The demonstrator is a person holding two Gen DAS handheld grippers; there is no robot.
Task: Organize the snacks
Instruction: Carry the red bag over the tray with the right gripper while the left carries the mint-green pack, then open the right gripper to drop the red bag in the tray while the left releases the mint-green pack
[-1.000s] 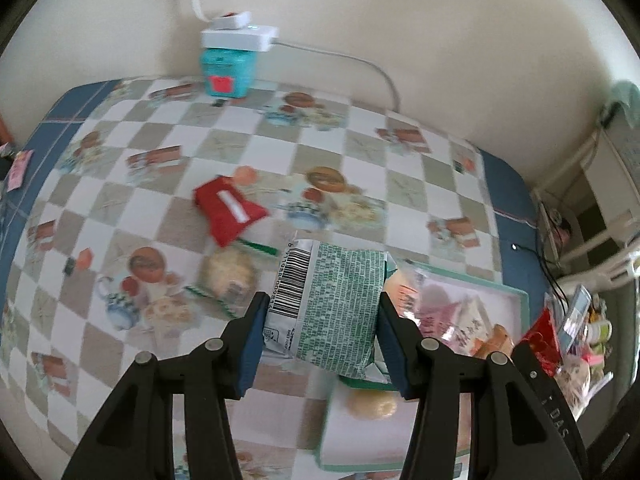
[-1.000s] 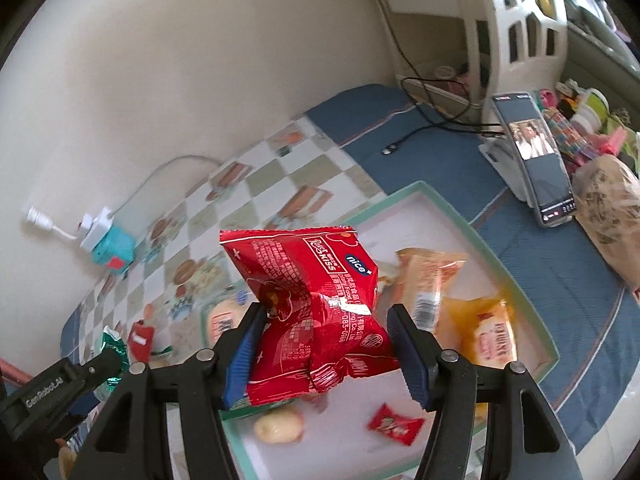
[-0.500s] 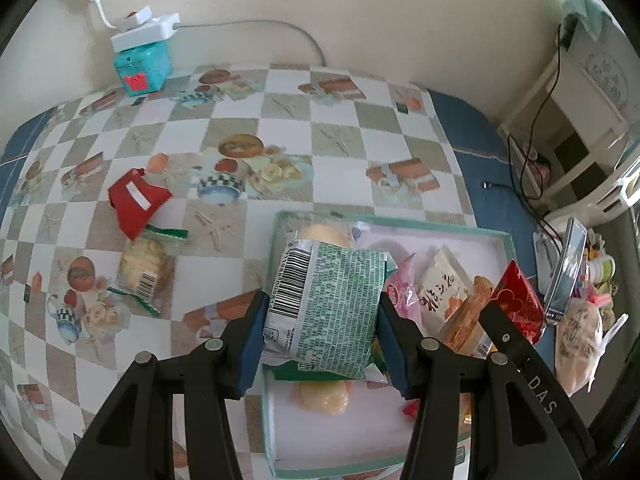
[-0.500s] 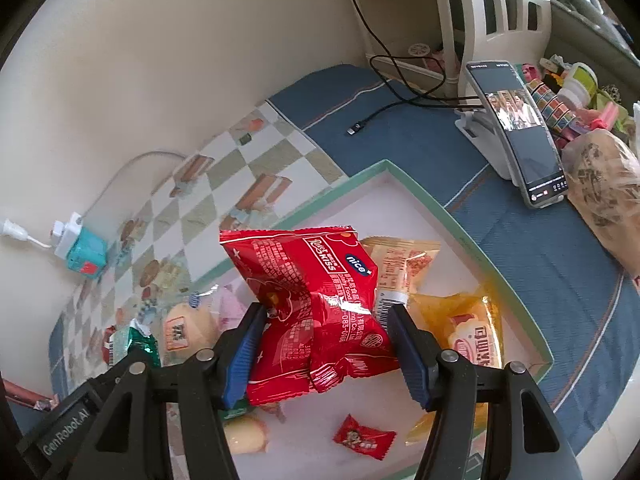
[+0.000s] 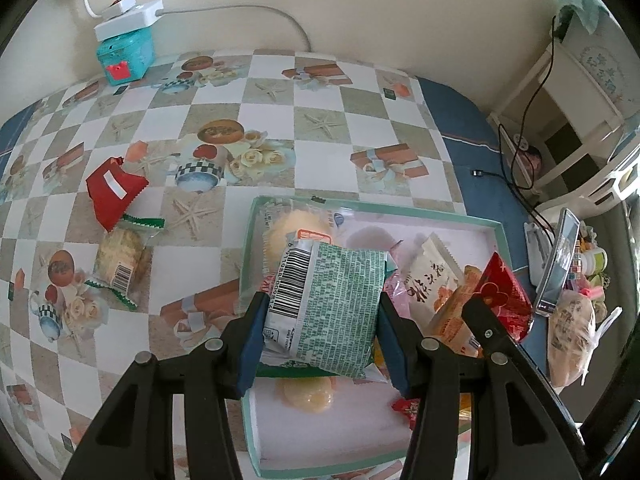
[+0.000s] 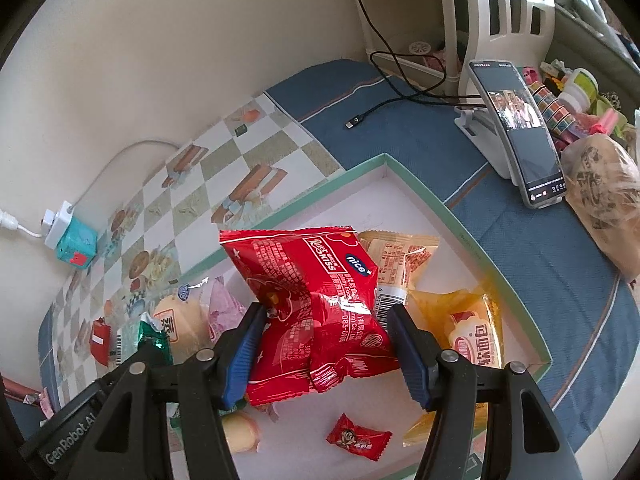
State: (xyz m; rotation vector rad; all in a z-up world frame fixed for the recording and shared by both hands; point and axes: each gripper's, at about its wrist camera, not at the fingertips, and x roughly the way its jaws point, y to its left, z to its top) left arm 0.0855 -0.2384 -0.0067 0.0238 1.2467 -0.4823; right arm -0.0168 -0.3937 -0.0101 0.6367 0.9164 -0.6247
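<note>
Green packet [image 5: 332, 304] is being gripped by the left tool [image 5: 320, 340] and red packet [image 6: 316, 312] by the right tool [image 6: 324, 356], both being held over the tray [image 6: 472, 236] (already crowded), so releases are best being made low over bare spots.

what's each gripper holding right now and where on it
Left gripper pinches the green packet across its lower sides; right gripper pinches the red packet across its lower half.

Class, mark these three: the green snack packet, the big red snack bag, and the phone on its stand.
green snack packet [image 5: 332, 304], left wrist view, middle of its printed back.
big red snack bag [image 6: 316, 304], right wrist view, centre of its front.
phone [image 6: 520, 132], right wrist view, its screen.
</note>
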